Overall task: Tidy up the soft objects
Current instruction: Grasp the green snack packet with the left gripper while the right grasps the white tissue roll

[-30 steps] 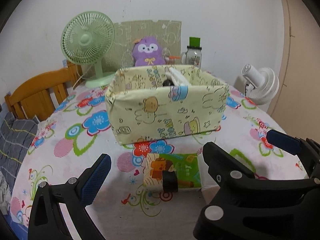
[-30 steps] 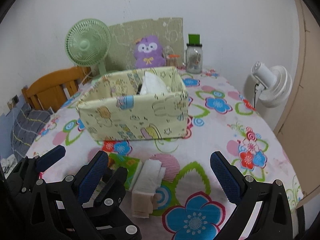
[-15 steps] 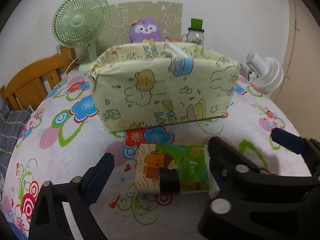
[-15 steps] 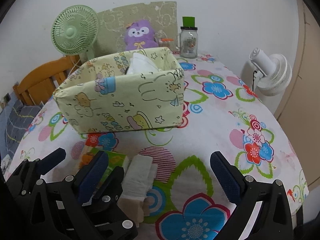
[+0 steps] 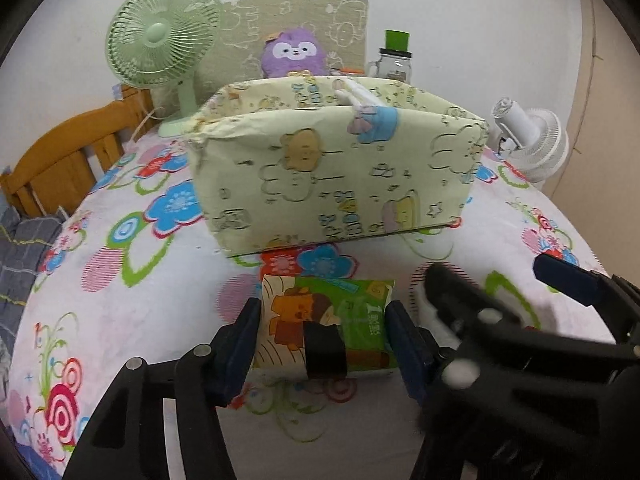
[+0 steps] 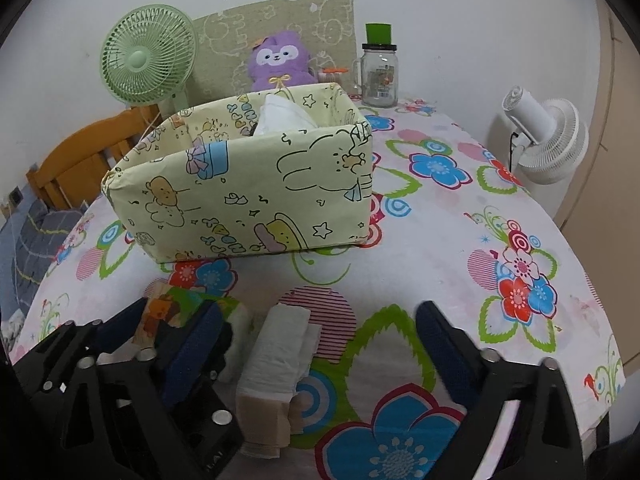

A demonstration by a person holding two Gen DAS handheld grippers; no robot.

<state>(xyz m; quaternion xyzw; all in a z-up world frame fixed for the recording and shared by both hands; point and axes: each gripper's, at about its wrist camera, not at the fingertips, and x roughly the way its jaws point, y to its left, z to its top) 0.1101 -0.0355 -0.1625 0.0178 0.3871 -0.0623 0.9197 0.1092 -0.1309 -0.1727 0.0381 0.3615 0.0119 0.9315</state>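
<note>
Left wrist view: left gripper [image 5: 322, 344] clamps tissue pack [image 5: 326, 322]; right gripper [image 6: 320, 344] wide.

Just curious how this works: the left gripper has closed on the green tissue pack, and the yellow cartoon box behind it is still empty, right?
Not quite. The left gripper does clamp the green tissue pack, but the yellow cartoon box is not empty: the right wrist view shows a white soft item already inside it.
</note>
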